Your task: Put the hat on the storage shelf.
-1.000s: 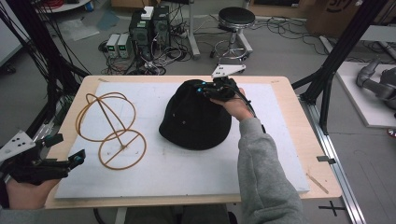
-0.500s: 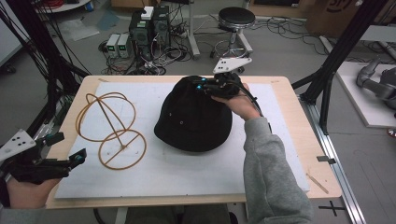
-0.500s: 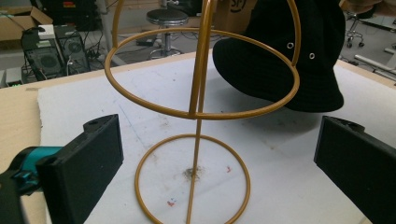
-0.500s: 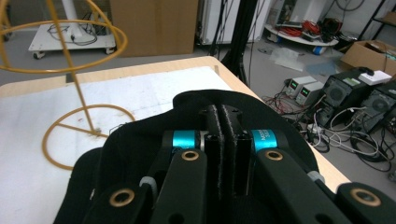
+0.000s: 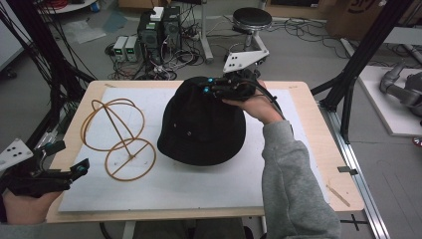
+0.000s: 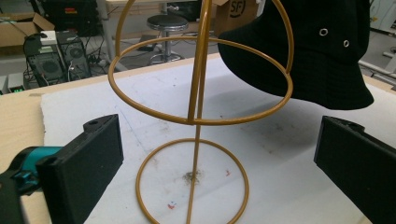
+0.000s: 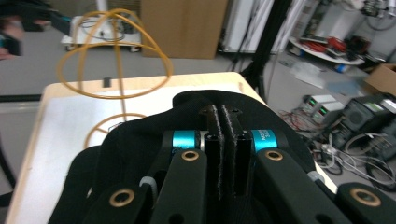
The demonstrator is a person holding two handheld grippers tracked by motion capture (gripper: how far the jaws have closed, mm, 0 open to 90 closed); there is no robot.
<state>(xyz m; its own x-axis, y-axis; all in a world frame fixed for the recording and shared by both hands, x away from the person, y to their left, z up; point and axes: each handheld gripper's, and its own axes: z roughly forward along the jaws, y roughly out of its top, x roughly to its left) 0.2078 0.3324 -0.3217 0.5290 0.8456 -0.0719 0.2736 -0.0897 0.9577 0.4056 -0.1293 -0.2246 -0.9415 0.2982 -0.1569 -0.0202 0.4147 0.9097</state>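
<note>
A black bucket hat (image 5: 201, 127) hangs above the white mat, lifted by its crown. My right gripper (image 5: 219, 88) is shut on the hat's fabric; in the right gripper view its jaws pinch a fold of the black hat (image 7: 140, 140) at the gripper (image 7: 222, 116). A golden wire hat stand (image 5: 117, 134) stands upright on the mat to the left. My left gripper (image 5: 82, 167) waits open near the table's left front corner. In the left gripper view its open fingers (image 6: 88, 154) frame the hat stand (image 6: 198, 107), with the hat (image 6: 308, 51) hovering at upper right.
The white mat (image 5: 209, 194) covers most of the wooden table (image 5: 318, 129). Beyond the far edge are computer boxes (image 5: 159, 25), cables and a stool (image 5: 251, 20). A black frame post (image 5: 358, 74) stands at the right.
The right gripper has risen with the hat, lifting it off the mat and carrying it a little leftward. The left gripper has stayed put.
</note>
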